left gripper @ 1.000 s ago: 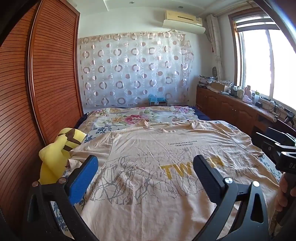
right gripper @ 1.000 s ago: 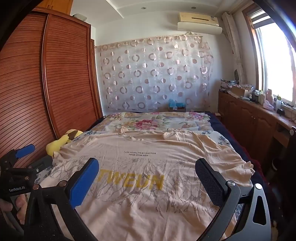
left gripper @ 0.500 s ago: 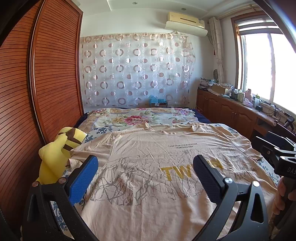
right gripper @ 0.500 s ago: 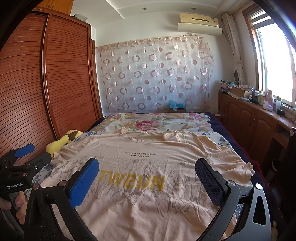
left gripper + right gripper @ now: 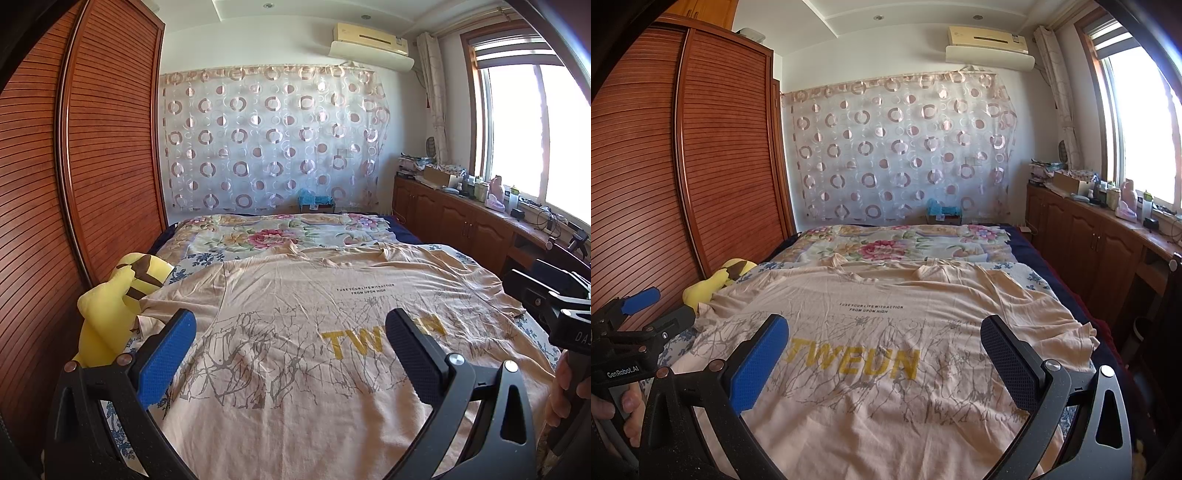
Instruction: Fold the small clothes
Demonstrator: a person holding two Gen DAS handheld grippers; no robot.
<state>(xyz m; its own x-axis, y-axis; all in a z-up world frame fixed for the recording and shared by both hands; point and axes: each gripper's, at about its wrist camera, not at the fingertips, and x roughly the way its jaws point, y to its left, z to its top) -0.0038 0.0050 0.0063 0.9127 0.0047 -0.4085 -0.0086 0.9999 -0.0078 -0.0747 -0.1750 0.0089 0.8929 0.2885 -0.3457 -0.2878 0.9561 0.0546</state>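
Observation:
A peach T-shirt (image 5: pixel 295 295) (image 5: pixel 886 302) with yellow letters and grey line print lies spread flat, front up, on the bed, collar at the far end. My left gripper (image 5: pixel 291 350) hovers open above the shirt's lower left part, nothing between its fingers. My right gripper (image 5: pixel 886 354) hangs open over the lower middle of the shirt, also empty. In the right wrist view the left gripper (image 5: pixel 631 317) appears at the left edge, held by a hand. In the left wrist view the right gripper's body (image 5: pixel 554 299) shows at the right edge.
A yellow plush toy (image 5: pixel 114 306) (image 5: pixel 716 280) lies at the bed's left edge beside a wooden slatted wardrobe (image 5: pixel 74 166). A floral quilt (image 5: pixel 280 236) covers the far bed. Low wooden cabinets (image 5: pixel 1089 240) with clutter run under the window on the right.
Both grippers have tilted up and drawn back slightly, so more wall and ceiling show. The shirt has not moved, and both grippers stayed open.

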